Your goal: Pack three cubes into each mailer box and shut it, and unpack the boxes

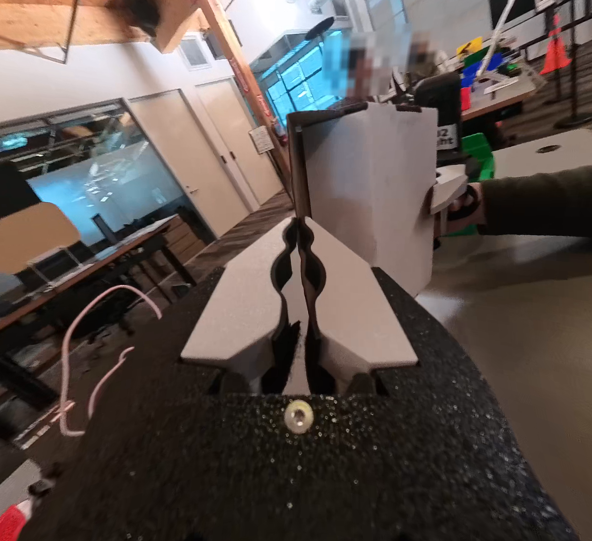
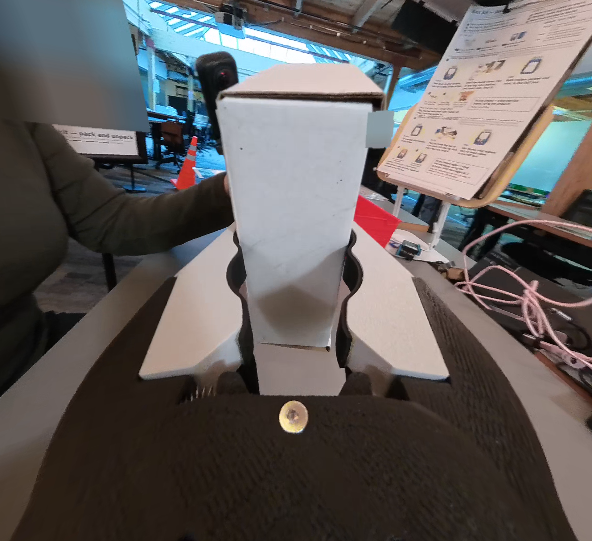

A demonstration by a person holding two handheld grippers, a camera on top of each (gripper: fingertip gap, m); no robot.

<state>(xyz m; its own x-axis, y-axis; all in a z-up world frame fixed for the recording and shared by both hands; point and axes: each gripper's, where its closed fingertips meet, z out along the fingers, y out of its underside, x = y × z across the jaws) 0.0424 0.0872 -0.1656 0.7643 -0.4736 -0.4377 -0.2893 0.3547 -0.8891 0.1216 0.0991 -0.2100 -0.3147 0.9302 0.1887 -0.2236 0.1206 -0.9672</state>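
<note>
Two grippers, left (image 1: 299, 230) and right (image 2: 293, 272), fingers clamped on one white mailer box (image 2: 291, 198), orange cone (image 2: 187, 166) behind.

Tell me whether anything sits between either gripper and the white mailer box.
Nothing visible does. The right gripper already clamps the mailer box across its body, and the left gripper is pinched on a thin cardboard edge of the same box. Both touch it directly.
</note>
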